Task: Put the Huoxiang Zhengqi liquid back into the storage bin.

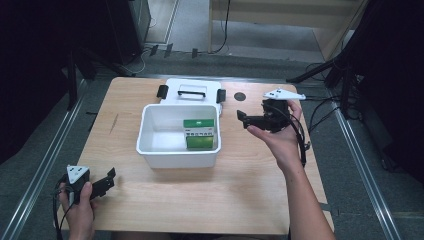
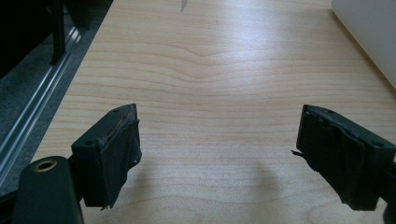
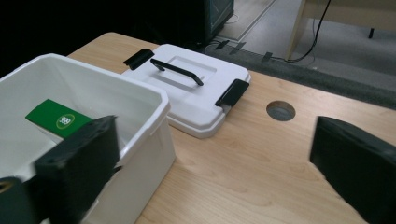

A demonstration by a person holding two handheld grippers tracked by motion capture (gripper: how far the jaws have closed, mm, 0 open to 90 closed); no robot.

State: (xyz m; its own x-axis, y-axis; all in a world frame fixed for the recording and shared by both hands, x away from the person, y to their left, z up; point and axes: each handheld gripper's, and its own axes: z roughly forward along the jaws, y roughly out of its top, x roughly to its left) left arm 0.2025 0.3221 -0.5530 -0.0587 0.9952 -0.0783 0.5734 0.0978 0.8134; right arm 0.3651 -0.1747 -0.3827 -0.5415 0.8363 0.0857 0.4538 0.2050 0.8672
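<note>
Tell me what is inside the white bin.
The bin holds two green-and-white boxes against its right wall, one tilted on the other. The rest of the floor is bare. What lies under the boxes is hidden.

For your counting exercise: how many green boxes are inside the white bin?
2: one green box towards the far wall of the white bin, another nearer; more may be hidden underneath.

A box [image 1: 200, 134] lies in the bin [image 1: 150, 150]; the lid [image 1: 191, 91] lies behind it.

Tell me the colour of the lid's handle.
Black, on the white lid; the handle shows best in the right gripper view.
</note>
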